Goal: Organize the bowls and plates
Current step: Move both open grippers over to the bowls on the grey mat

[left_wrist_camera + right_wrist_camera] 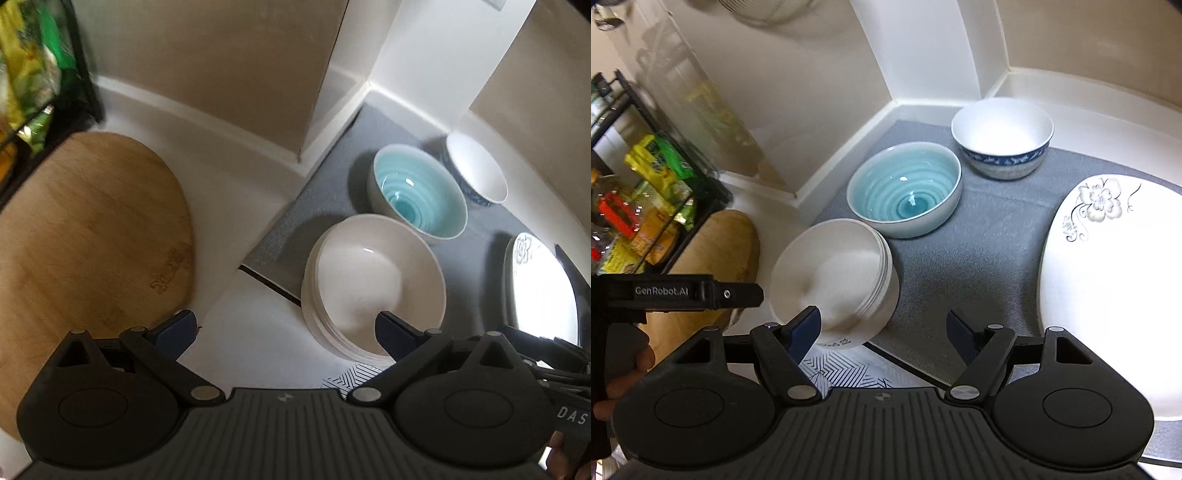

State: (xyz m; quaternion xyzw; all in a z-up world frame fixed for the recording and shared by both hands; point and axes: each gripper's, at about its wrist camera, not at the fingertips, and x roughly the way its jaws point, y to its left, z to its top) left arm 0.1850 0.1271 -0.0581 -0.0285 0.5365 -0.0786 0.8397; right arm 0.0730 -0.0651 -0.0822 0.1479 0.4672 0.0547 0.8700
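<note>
Both the left gripper (284, 328) and right gripper (882, 328) are seen spread wide, nothing held. Three bowls (905, 192) and a plate (1108, 288) are set on the grey mat (990, 236).

The left tool (284, 328) has a dark grey ribbed body with a small round black-and-white mark in the middle. Two black rounded housings sit on its sides, each with a round disc shape. Black link arms carry silver pivot pins and end in dark blue textured pads (173, 334). The right tool (882, 328) is built the same way. In the right wrist view, the other tool's black body bears the white marking "GenRobot.AI" and one small screw.
</note>
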